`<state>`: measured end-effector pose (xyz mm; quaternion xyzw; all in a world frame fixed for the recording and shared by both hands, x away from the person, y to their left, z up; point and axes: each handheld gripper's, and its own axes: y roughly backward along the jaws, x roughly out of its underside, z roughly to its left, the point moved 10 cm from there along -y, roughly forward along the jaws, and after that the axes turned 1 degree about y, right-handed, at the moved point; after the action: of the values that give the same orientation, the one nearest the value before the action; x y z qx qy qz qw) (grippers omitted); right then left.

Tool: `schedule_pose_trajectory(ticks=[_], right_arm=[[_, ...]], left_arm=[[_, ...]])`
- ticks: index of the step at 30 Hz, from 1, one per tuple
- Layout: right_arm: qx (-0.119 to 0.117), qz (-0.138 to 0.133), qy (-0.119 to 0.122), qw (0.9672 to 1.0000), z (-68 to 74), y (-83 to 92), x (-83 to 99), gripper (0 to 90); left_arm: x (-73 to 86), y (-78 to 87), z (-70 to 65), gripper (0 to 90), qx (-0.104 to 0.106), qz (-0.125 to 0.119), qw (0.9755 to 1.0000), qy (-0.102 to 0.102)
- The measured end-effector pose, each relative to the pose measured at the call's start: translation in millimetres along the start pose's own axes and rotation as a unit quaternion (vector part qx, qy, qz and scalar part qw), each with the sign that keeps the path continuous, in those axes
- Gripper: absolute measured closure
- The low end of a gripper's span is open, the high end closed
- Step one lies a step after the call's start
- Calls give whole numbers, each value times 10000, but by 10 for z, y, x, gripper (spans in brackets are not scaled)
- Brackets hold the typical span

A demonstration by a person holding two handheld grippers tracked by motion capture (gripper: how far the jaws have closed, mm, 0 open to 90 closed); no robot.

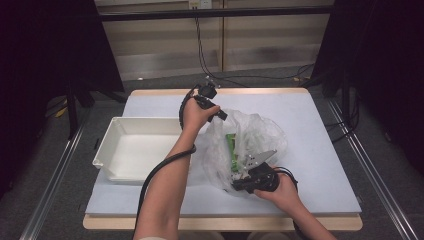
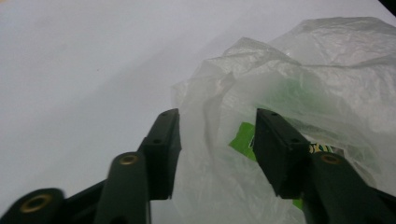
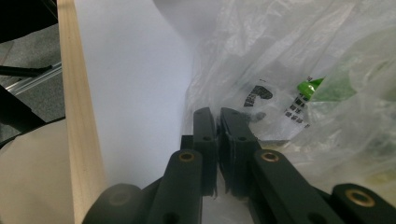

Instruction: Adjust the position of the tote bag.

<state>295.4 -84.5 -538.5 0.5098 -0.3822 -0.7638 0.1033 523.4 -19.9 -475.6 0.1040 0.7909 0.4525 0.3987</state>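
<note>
A crumpled clear plastic bag lies on the white table. Inside it is a green package with printed labels. My left gripper hovers at the bag's upper left edge. In the left gripper view its jaws stand open, with a fold of the bag between them and untouched by the pads; the green package shows through the film. My right gripper is at the bag's near edge. In the right gripper view it is shut on a thin fold of the bag.
A white plastic bin stands left of the bag, under my left forearm. The table's wooden front edge runs close to my right gripper. Bare table surface lies to the right of the bag and behind it.
</note>
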Motion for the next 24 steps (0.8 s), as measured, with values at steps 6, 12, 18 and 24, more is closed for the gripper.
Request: schedule_pose_trajectory(ticks=[6, 12, 18, 24], right_arm=[[115, -65, -96, 9999, -37, 23, -14, 847], [209, -61, -120, 9997, -66, 42, -29, 822], [230, -86, -118, 9996, -64, 33, -40, 810], [229, -89, -113, 9996, -50, 23, -60, 808]], left_arm=[[69, 166, -56, 357, -3, -11, 10000, 1], [111, 335, -140, 302, -34, -78, 9999, -150], [141, 434, -310, 328, 159, -187, 9993, -289], [113, 466, -403, 409, 201, -268, 9988, -350]])
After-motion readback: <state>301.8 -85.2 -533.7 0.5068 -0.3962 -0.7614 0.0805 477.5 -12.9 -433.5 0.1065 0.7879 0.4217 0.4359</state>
